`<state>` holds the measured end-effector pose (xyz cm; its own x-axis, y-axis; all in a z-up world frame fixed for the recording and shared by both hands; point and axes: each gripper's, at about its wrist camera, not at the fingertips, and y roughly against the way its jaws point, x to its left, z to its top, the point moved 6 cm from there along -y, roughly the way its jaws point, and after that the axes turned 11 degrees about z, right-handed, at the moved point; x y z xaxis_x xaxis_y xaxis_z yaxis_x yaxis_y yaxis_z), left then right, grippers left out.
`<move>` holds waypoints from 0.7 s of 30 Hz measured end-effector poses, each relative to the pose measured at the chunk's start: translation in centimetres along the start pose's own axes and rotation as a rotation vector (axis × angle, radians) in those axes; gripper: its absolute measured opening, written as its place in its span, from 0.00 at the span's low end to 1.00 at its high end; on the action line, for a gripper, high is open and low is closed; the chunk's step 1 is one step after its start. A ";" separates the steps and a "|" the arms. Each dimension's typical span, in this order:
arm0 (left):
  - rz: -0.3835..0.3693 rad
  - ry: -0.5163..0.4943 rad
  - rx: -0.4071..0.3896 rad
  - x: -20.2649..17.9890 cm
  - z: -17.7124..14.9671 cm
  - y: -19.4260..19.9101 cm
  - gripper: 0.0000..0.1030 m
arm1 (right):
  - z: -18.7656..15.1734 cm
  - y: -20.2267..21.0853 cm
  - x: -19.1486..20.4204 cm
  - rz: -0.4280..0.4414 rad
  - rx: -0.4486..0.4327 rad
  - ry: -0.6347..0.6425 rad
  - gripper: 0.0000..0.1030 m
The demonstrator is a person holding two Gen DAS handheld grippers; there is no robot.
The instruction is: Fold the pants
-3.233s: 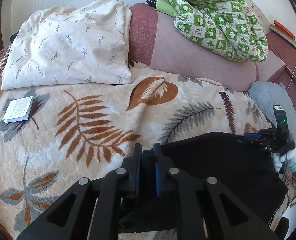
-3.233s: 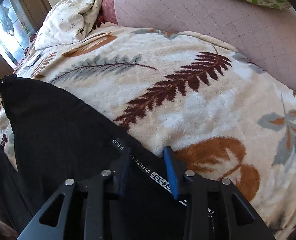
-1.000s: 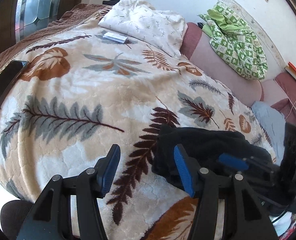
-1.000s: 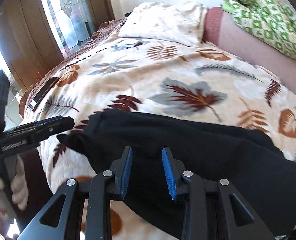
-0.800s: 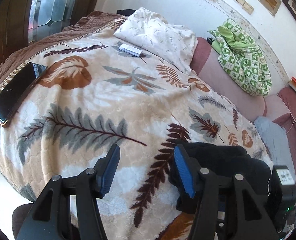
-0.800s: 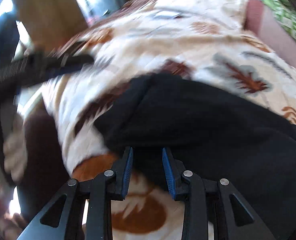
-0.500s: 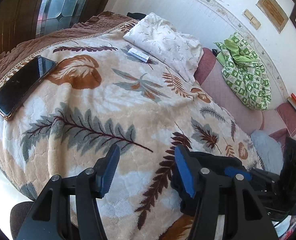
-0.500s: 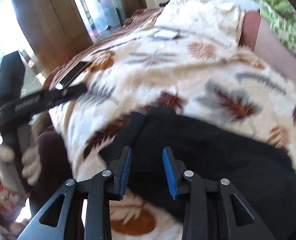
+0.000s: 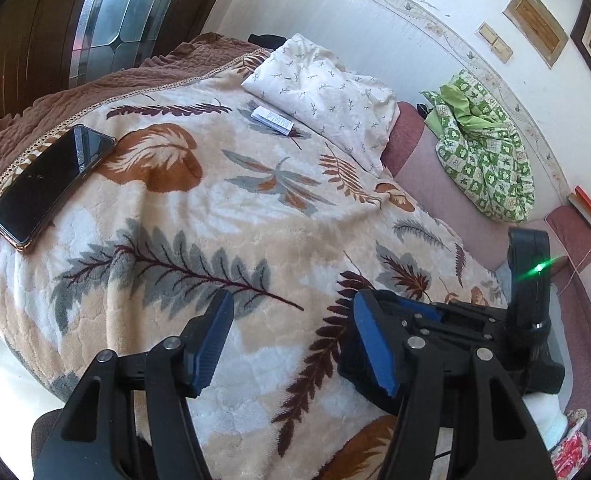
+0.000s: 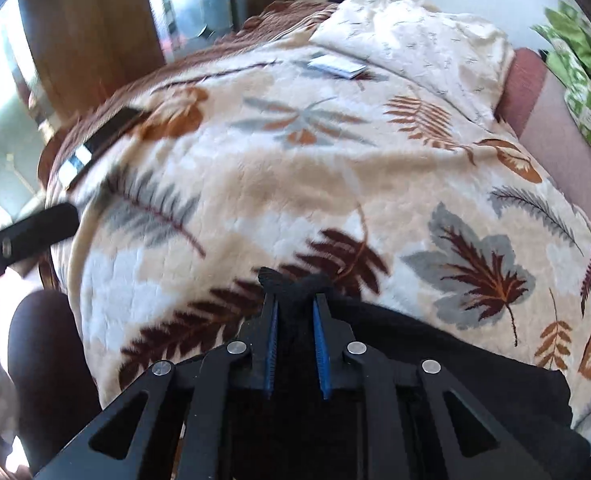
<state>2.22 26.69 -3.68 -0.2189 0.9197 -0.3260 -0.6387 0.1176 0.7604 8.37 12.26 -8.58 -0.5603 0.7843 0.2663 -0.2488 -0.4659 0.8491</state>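
The right gripper [image 10: 294,320] is clamped on a bunched edge of the black pants [image 10: 455,364], which lie on the near right part of a leaf-patterned blanket [image 10: 295,200] covering a bed. The left gripper [image 9: 291,336] hangs above the blanket with its blue-padded fingers [image 9: 211,336] spread wide and nothing between them, the pants and the right gripper just to its right. Farther off, a phone [image 9: 51,184] lies at the blanket's left edge, a small booklet [image 9: 273,119] sits beside a white pillow [image 9: 323,92] at the far end, and a green checked cloth [image 9: 483,152] is heaped to the far right.
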 end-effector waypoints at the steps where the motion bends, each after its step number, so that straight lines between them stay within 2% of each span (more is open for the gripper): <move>1: -0.004 -0.001 0.005 -0.1 -0.1 -0.1 0.60 | 0.5 -0.1 -0.5 0.007 -0.004 -0.025 0.18; 5: 0.002 -0.013 0.020 -0.2 -0.5 -0.5 0.60 | 1.6 -2.1 -0.7 -0.018 0.027 -0.037 0.23; 8: 0.004 -0.005 0.031 0.1 -0.6 -0.5 0.60 | 1.4 -3.4 -0.3 0.002 0.056 -0.035 0.38; 10: 0.009 -0.004 0.026 0.2 -0.4 -0.2 0.60 | 1.9 -1.9 -0.4 0.053 0.003 -0.066 0.41; 12: 0.006 -0.010 0.023 -0.3 -0.1 0.1 0.60 | 2.4 1.3 -1.2 0.101 -0.100 -0.118 0.44; 14: -0.023 -0.025 0.026 -1.7 0.0 0.0 0.64 | 2.1 4.5 -2.8 0.051 -0.171 -0.148 0.47; 16: -0.051 -0.058 0.042 -3.9 -0.2 -0.6 0.68 | 0.6 7.0 -4.9 -0.030 -0.199 -0.165 0.47; 18: -0.079 -0.114 0.061 -6.6 -0.9 -1.6 0.70 | -1.5 7.9 -6.9 -0.103 -0.186 -0.184 0.47; 21: -0.082 -0.226 0.128 -10.3 -3.2 -4.0 0.72 | -6.2 8.2 -10.6 -0.196 -0.118 -0.252 0.47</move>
<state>4.66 15.50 -5.21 0.0090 0.9639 -0.2663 -0.5462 0.2278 0.8061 7.37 -2.42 -7.32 -0.2838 0.9333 0.2199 -0.4300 -0.3289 0.8408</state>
